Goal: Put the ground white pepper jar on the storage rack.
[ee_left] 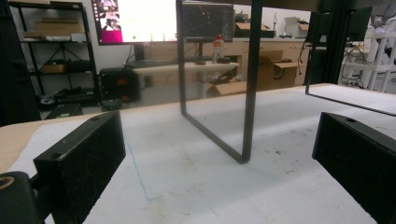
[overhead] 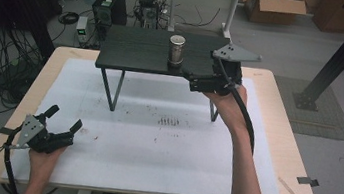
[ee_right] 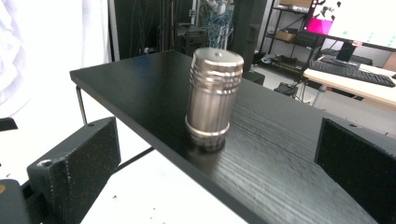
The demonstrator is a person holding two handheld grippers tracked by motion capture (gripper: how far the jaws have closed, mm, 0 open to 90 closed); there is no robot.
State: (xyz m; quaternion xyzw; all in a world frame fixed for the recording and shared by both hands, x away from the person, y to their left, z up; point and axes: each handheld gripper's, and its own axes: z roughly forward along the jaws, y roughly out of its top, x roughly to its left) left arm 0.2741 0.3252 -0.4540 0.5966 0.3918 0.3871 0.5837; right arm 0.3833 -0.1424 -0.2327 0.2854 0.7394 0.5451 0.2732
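Canister [overhead: 176,50] front and centre, folks — a ribbed steel cylinder standing upright near the front lip of the low black shelf [overhead: 136,49] in the upper middle of the high view. Looks like the approach step: the right gripper [overhead: 197,78] is lined up at the shelf's front right edge, jaws spread wide, nothing between them yet. In the right gripper view the canister [ee_right: 214,97] sits dead centre between the two open pads, apart from both.

Going big to small. The tabletop [overhead: 275,141], with its white sheet, fills the middle of the frame and offers plenty of open room below the shelf; a few dark specks mark the sheet at centre. The shelf rides on thin wire legs [ee_left: 215,93], seen up close in the left gripper view, so there is a gap underneath to stay out of. Then the canister, close to the shelf's front edge — a nudge forward could tip it off, I'd say.

Next move, by my read: slide the right jaws in level, straddle the canister around its body, then close gently, keeping the lower jaw above the shelf's lip.

Down at lower left of the high view, the left gripper [overhead: 63,119] rests on the sheet, jaws spread, well apart from everything.
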